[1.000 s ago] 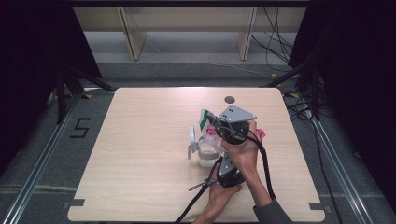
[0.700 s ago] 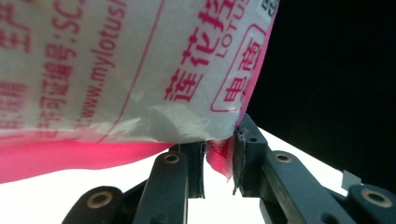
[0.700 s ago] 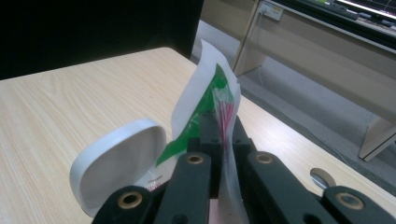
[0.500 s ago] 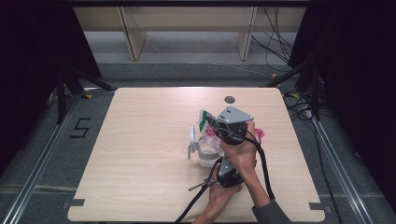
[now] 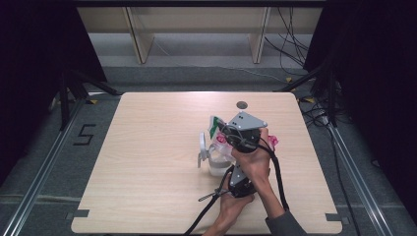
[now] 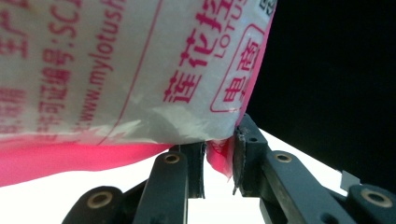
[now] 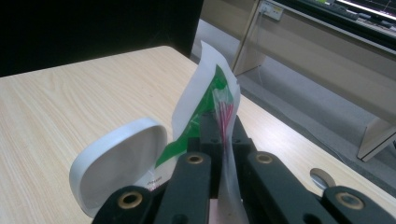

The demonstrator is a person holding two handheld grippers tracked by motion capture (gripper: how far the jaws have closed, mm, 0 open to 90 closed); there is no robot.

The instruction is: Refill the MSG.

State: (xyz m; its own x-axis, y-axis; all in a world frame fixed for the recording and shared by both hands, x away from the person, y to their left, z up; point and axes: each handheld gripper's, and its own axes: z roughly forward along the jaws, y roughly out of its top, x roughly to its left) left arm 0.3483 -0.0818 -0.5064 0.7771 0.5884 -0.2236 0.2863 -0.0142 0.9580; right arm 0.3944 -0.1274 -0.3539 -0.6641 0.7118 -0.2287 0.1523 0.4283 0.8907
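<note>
Both grippers hold a plastic bag (image 5: 222,141) printed in white, pink and green above the table's right middle. My right gripper (image 5: 223,132), the one with the grey plate, is shut on the bag's top edge (image 7: 205,93), where green print shows; its jaws (image 7: 219,128) pinch the film. My left gripper (image 5: 234,169) comes from below and is shut on the bag's pink bottom corner (image 6: 218,156). White film with red lettering (image 6: 116,70) hangs just above its jaws. A clear container (image 5: 216,166) stands under the bag with its white lid (image 5: 202,143) (image 7: 116,161) flipped open.
The wooden table (image 5: 147,147) has a round metal grommet (image 5: 241,104) (image 7: 321,177) near its far edge. Beyond the table stands a low shelf (image 5: 196,24), with cables on the floor at the right (image 5: 314,105). Black curtains hang on both sides.
The right gripper and the bag's top have drifted slightly to the left. The left gripper and the container have stayed in place.
</note>
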